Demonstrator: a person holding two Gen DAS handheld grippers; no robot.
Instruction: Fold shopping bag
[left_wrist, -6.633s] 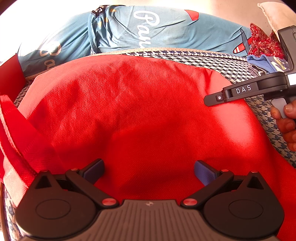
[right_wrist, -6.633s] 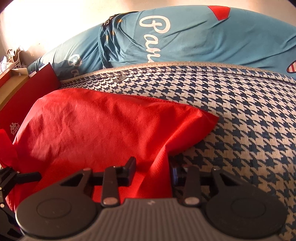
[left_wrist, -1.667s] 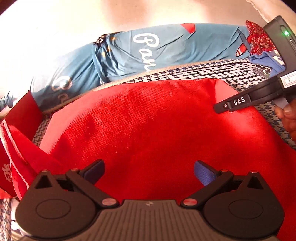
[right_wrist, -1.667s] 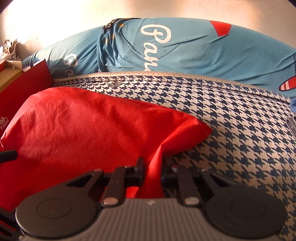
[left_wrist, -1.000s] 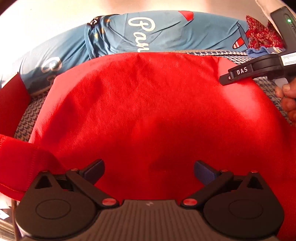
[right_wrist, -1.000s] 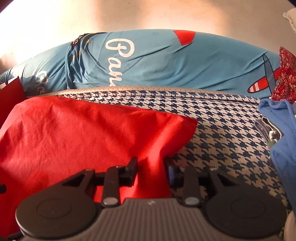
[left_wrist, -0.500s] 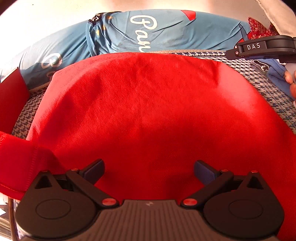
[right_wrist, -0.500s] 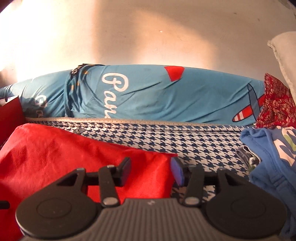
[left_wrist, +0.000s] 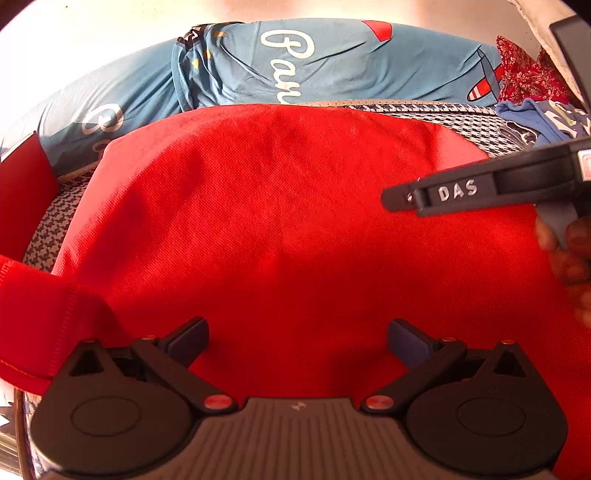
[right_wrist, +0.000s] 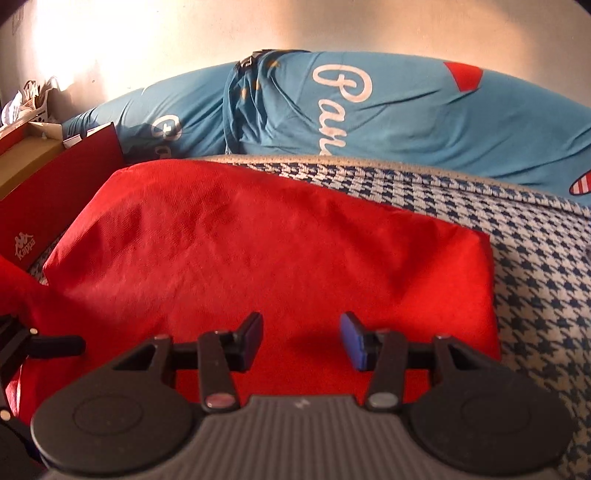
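The red shopping bag (left_wrist: 277, 221) lies flat on the houndstooth bed cover, and its strap (left_wrist: 37, 302) is bunched at the left. My left gripper (left_wrist: 297, 332) hovers over the bag's near part, open wide, with only flat fabric under the gap. My right gripper (right_wrist: 301, 332) is open above the bag (right_wrist: 277, 240), inside its right edge, and grips nothing. In the left wrist view one of its fingers (left_wrist: 454, 192), marked DAS, reaches over the bag from the right, with a hand (left_wrist: 569, 254) behind it. Part of the left gripper shows at the left edge of the right wrist view.
A blue pillow (right_wrist: 369, 110) with white script lies along the wall behind the bag. The houndstooth cover (right_wrist: 535, 277) is bare to the right. A red Kappa box (right_wrist: 55, 199) stands at the left. Blue cloth (left_wrist: 535, 118) and red patterned cloth (left_wrist: 524, 74) lie far right.
My right gripper let go of the bag's right edge, opened and swung left, back over the bag. My left gripper has stayed put and open.
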